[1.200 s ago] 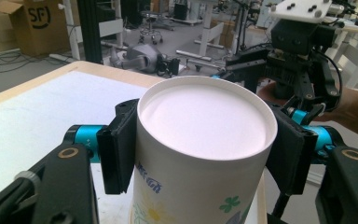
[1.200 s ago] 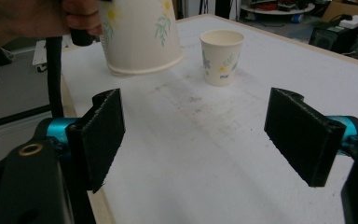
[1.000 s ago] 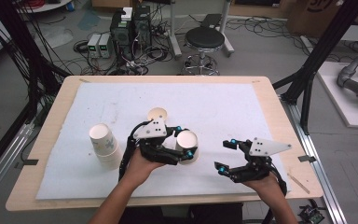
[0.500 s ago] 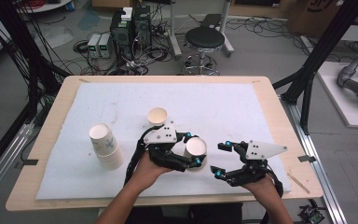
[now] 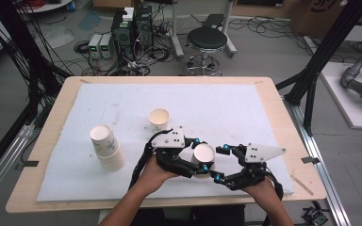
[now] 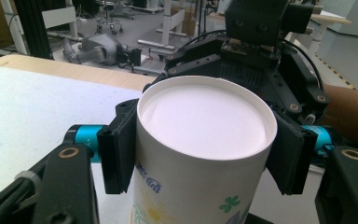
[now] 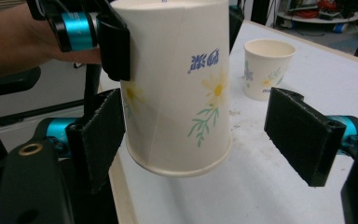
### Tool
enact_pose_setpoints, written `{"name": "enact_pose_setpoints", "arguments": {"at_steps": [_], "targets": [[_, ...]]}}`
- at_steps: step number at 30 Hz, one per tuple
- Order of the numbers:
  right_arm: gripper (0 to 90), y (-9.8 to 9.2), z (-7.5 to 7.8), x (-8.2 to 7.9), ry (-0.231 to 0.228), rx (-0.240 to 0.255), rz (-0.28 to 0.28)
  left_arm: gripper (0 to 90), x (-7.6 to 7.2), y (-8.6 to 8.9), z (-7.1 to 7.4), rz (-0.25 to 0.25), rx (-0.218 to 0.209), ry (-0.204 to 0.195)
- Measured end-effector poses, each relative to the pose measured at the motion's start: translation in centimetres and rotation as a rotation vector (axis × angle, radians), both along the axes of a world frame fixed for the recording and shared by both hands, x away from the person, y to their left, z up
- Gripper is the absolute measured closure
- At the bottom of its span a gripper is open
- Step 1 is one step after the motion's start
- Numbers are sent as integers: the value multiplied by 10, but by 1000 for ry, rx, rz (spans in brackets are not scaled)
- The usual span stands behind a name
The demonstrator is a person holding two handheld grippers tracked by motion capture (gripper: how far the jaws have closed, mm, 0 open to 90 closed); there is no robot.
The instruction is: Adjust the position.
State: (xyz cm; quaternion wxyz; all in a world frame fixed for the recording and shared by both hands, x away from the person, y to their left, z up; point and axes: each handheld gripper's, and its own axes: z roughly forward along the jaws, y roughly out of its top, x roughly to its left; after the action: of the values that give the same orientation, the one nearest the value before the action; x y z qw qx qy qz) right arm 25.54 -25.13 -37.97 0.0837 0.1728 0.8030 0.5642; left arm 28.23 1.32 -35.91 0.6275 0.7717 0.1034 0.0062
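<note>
Now the left gripper (image 5: 201, 160), clamping the paper cup (image 5: 203, 154), had carried it between the right gripper's (image 5: 220, 163) open jaws, readying a handover.

A flower-printed paper cup (image 7: 179, 88) hangs upside down, rim lowest, clear of the white mat (image 7: 279, 186). The left gripper (image 7: 163, 39) clamps it near its upper end. The right gripper (image 7: 200, 135) stands wide around the cup's lower part: one pad just beside it, the other well apart. Beyond the cup, an upright cup (image 7: 266, 69) stands on the mat.
</note>
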Motion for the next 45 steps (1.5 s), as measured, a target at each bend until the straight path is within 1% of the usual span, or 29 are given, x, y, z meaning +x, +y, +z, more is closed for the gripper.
{"name": "enact_pose_setpoints", "arguments": {"at_steps": [2,8,9,10,13,15,17,22,26,28,29,30,31,33,34,37,40,43,44,45], "targets": [[206,2,-2,0,13,-4,9,347,0,0,0,-3,-5,2],[208,7,-6,1,25,-11,28,347,0,-3,-1,-23,-17,8],[209,8,-7,1,30,-7,36,347,-1,-3,-1,-25,-22,6],[209,8,-7,2,25,-4,37,348,-1,-4,-1,-29,-29,9],[213,10,-9,2,38,4,49,347,-1,-4,-2,-39,-42,14],[218,11,-10,2,39,14,59,348,-1,-4,-3,-45,-59,22],[266,11,-11,3,52,29,79,348,-1,-4,-3,-49,-61,25],[306,12,-13,2,38,38,87,351,0,-2,-3,-53,-64,21],[345,12,-12,2,17,34,89,349,-1,-1,-2,-48,-63,4],[355,12,-11,2,17,28,93,330,-3,-1,-1,-31,-57,-28],[358,12,-11,2,20,24,92,266,-3,-1,0,-17,-51,-23],[360,11,-11,2,22,19,92,183,-3,-1,1,-2,-41,-17],[363,10,-11,2,24,11,89,131,-3,1,3,12,-35,-17],[362,8,-10,3,22,-7,81,126,-3,4,4,0,-36,-19],[362,8,-9,3,31,-10,79,126,-3,6,5,-5,-29,-13],[362,6,-6,4,30,-31,73,126,-2,9,5,-19,21,-10],[362,8,-3,4,18,-72,81,127,-1,13,5,-30,60,-5],[362,11,-2,4,11,-109,100,128,-1,15,6,-41,93,-5],[362,12,-1,5,14,-119,107,129,-1,16,6,-44,95,-4],[362,13,0,5,18,-130,112,129,-2,17,6,-46,105,-4]]}}
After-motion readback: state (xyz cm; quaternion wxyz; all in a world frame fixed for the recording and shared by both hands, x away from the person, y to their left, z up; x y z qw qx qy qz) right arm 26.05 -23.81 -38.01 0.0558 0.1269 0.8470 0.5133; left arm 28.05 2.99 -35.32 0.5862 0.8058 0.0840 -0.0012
